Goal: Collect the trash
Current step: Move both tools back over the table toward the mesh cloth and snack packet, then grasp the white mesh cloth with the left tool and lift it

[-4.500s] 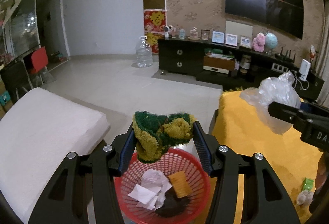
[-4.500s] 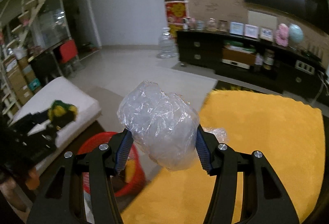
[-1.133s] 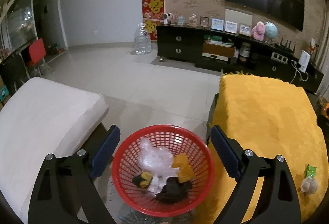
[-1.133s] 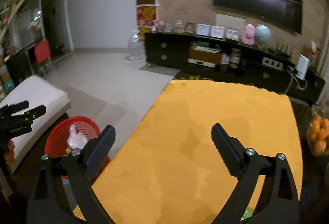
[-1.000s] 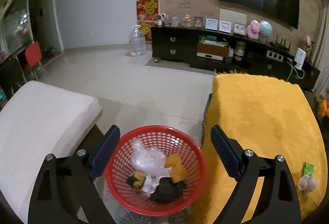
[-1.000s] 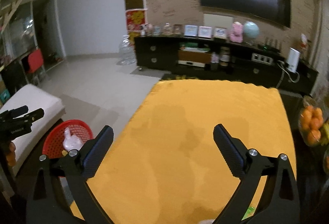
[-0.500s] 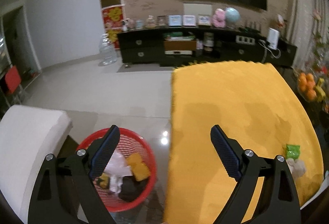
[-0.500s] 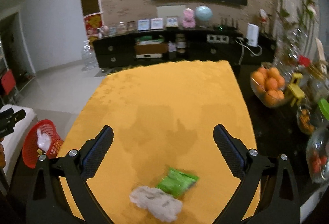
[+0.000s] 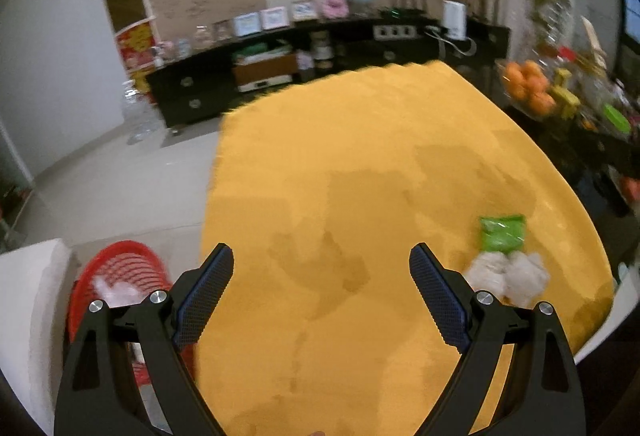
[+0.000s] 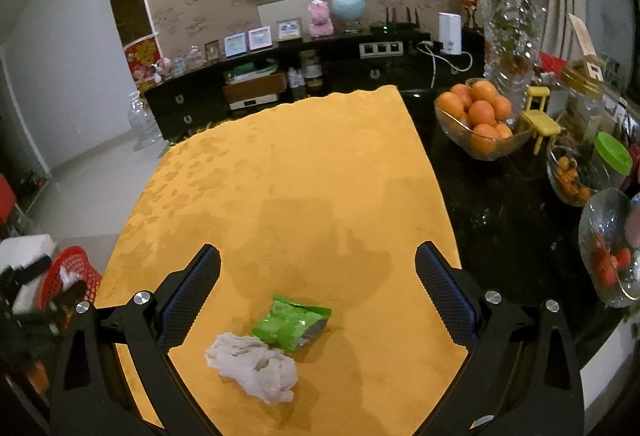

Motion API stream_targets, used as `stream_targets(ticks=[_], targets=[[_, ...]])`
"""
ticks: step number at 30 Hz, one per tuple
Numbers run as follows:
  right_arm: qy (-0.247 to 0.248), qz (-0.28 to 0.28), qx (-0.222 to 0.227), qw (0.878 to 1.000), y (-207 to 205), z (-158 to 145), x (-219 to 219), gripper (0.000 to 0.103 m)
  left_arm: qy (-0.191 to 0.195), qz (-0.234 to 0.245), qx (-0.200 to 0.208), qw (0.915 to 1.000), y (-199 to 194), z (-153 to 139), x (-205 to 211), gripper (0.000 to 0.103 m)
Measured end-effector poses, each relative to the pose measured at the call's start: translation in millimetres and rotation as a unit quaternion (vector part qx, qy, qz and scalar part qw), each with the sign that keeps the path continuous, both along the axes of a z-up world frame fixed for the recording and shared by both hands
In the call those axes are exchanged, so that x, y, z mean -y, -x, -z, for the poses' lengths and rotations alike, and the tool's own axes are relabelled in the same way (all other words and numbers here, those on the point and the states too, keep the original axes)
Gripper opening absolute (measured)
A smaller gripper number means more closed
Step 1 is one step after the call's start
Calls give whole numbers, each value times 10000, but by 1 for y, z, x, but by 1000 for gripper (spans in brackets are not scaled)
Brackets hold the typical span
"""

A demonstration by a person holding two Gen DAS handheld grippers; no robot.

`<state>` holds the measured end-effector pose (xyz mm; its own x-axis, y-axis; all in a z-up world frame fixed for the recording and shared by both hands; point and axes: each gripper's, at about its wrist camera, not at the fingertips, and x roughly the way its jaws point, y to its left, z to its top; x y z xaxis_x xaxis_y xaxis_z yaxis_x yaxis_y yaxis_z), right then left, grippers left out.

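Trash left on the yellow-covered surface (image 10: 300,176): a crumpled white tissue (image 10: 254,366) and a green wrapper (image 10: 292,324), touching each other. Both sit just ahead of the right hand-held gripper (image 10: 316,268), between its wide-open, empty jaws. The left hand-held gripper (image 9: 322,266) is spread wide too, nothing in it, with that trash off to its right. Red basket (image 9: 116,268) sits low to its left.
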<state>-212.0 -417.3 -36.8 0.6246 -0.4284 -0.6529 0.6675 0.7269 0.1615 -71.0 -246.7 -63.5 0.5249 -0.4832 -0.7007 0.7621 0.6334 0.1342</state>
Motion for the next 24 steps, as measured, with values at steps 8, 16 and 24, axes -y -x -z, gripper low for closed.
stream_targets(ticks=[8,16,24], targets=[[-304,204,114,9993,16,6,17,95,-120,759,-80,9970,44,24,44,86],[-545,209,207,9981,21,9,24,95,-247,1248,-525,9905,69,50,81,86],[-713,199,254,9969,24,11,28,95,-276,1382,-1133,9835,64,74,98,81]])
